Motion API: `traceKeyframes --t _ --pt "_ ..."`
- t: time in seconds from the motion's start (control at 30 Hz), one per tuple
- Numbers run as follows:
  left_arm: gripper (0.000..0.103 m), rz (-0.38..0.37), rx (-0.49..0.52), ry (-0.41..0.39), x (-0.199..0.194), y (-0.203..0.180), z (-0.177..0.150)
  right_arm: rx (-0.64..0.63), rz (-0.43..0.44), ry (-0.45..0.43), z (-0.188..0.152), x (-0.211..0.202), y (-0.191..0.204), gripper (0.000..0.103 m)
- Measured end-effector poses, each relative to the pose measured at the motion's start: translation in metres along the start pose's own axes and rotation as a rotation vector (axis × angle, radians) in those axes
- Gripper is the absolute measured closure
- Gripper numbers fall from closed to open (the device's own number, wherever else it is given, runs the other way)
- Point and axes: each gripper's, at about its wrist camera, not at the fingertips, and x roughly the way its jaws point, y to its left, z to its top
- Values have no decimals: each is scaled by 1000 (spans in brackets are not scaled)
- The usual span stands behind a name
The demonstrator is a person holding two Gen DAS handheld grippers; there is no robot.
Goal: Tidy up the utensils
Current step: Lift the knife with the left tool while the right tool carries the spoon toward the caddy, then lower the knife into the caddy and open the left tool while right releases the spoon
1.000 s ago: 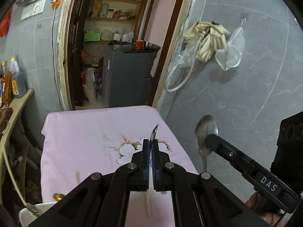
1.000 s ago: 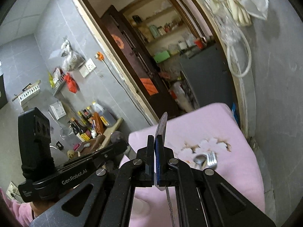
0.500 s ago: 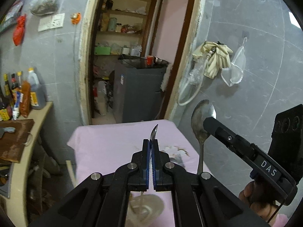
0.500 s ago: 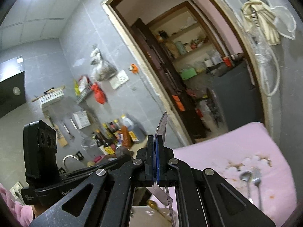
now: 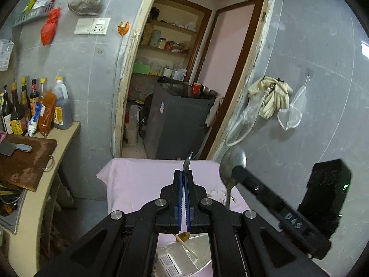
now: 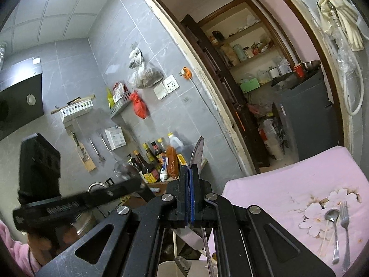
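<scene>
Each gripper, left [image 5: 184, 173] and right [image 6: 190, 168], is clamped on a large spoon [image 5: 231, 166], held raised, seemingly for carrying toward the white container [image 5: 182, 254] below.

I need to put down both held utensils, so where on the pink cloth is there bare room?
The pink cloth is bare from its doorway-side edge to the flower print. Crowded on the print: a small spoon and fork lie side by side.
</scene>
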Motion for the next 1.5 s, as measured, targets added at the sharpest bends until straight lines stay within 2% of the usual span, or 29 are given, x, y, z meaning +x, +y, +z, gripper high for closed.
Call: traceKeyframes --t 0.33,0.57,0.73,1.1,1.5 --pt "100 52 8 -2 -28 7 -8 8 1 40 -21 15 -10 101" --pt "100 98 6 77 -16 17 -33 28 -5 89 -41 22 -21 101" --pt "100 115 27 101 -10 17 -43 23 -6 104 -47 23 -23 101" --pt "100 136 -1 177 27 22 -76 15 -44 153 -64 26 -35 101" --pt "99 135 9 160 30 15 -75 -69 -61 147 -59 18 -24 101"
